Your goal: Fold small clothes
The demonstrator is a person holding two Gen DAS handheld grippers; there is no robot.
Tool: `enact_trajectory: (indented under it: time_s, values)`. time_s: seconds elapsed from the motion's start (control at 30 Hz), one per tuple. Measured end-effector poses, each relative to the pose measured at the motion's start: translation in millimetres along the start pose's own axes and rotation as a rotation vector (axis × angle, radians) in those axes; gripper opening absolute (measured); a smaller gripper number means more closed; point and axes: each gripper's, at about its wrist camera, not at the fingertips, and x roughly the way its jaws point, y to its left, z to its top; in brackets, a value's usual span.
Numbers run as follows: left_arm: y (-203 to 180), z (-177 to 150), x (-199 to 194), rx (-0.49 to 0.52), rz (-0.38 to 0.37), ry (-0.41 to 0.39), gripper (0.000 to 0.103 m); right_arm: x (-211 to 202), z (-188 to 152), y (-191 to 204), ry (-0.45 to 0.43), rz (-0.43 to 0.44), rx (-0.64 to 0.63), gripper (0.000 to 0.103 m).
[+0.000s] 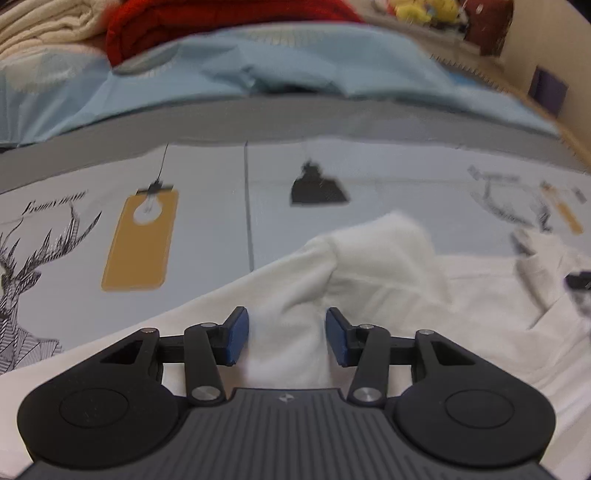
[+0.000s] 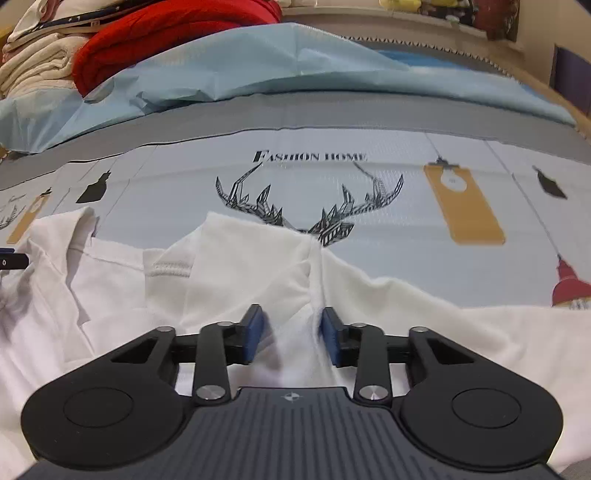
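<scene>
A white collared shirt (image 1: 388, 266) lies spread on the printed cloth, with one sleeve bunched up ahead of my left gripper (image 1: 287, 336). That gripper stands open low over the shirt, with a soft ridge of white fabric between its blue pads (image 1: 236, 336). In the right wrist view the shirt (image 2: 240, 266) shows its collar (image 2: 79, 229) at the left and a folded sleeve in the middle. My right gripper (image 2: 292, 335) is open astride a raised crease of the shirt, and its pads (image 2: 330, 336) stand close to the crease without clearly pinching it.
The table cover (image 2: 369, 221) is pale grey-blue with deer antlers, lamps and lettering printed on it. Behind it lie a crumpled light blue sheet (image 2: 258, 66), a folded red garment (image 2: 155, 33) and a pile of cream clothes (image 2: 33, 62). A wall with shelves runs along the back right.
</scene>
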Motion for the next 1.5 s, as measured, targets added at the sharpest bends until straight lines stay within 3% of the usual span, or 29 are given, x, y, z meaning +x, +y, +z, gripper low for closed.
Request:
enact_trajectory:
  time_s: [0.03,0.1,0.13,0.2,0.27,0.4,0.47,0.5,0.57,0.67,0.73,0.83,0.87,0.9,0.93,1.0,1.03,1.1,1.23,1.37,1.5]
  values:
    - [1.2,-0.6,3.5,-0.001,0.002,0.020,0.044,0.7,0.6,-0.8,-0.002,-0.003,0.007,0.025]
    - [1.2,1.4,2.2,0.014,-0.021,0.022,0.019,-0.2,2.5,-5.5,-0.009,0.000,0.035,0.016]
    - [-0.7,3.3,-0.2,0.036,-0.021,0.021,0.002,-0.1,4.0,-7.8,-0.020,-0.001,0.046,0.014]
    - [-4.8,7.1,-6.0,0.092,0.009,0.008,0.002,-2.9,9.7,-14.3,-0.047,-0.010,0.080,0.011]
    - [-0.9,12.0,-12.6,0.079,0.016,-0.022,0.002,-11.4,17.8,-21.5,-0.108,-0.026,0.128,0.010]
    - [9.1,23.5,-35.3,-0.018,0.031,-0.206,0.002,-45.8,34.0,-27.2,-0.348,-0.026,0.195,0.012]
    - [4.4,26.1,-36.2,-0.008,0.100,-0.232,0.012,-53.4,38.5,-21.9,-0.441,-0.081,0.177,0.019]
    - [3.0,26.4,-34.3,-0.002,0.120,-0.209,0.015,-50.4,40.9,-20.9,-0.433,-0.116,0.177,0.030]
    - [5.3,24.5,-35.4,-0.028,0.088,-0.196,0.026,-37.2,43.3,-27.4,-0.329,-0.123,0.217,0.040]
    - [11.2,19.9,-36.3,-0.051,0.011,-0.175,0.026,-32.5,30.7,-35.3,-0.275,-0.136,0.262,0.040]
    - [10.9,15.9,-32.2,-0.045,-0.061,-0.134,0.026,-29.7,23.4,-33.8,-0.231,-0.106,0.225,0.040]
    - [14.0,2.1,-15.0,-0.040,-0.158,-0.020,0.026,-14.0,10.8,-29.1,-0.092,-0.076,0.115,0.040]
    - [14.6,-4.6,-5.5,-0.024,-0.155,0.042,0.025,-6.6,5.2,-29.0,-0.039,-0.099,0.088,0.040]
    - [13.8,-12.3,2.0,0.004,-0.092,0.093,0.026,0.8,-1.2,-31.0,0.017,-0.121,0.071,0.040]
    - [13.9,-16.3,-4.0,0.031,-0.050,0.060,0.027,2.0,-7.0,-35.5,0.038,-0.131,0.056,0.040]
    - [13.3,-12.0,-18.4,0.034,0.031,0.090,0.029,-11.5,-5.2,-45.8,0.047,-0.177,0.051,0.040]
    - [14.0,-9.7,-32.5,0.023,0.053,0.067,0.028,-22.9,-1.1,-52.4,0.044,-0.210,0.073,0.040]
    - [16.1,-10.3,-69.1,-0.006,0.031,-0.008,0.029,-57.7,3.0,-66.8,-0.034,-0.220,0.155,0.040]
    - [14.2,-28.8,-126.8,-0.056,-0.021,-0.031,0.029,-131.6,-7.9,-88.1,-0.121,-0.164,0.296,0.041]
    - [12.2,-68.6,-175.4,-0.138,-0.103,-0.007,0.029,-191.1,-41.8,-88.2,-0.134,-0.088,0.279,0.041]
    - [1.6,-135.6,-208.1,-0.123,-0.117,0.027,0.029,-224.0,-88.3,-74.5,-0.081,-0.062,0.170,0.041]
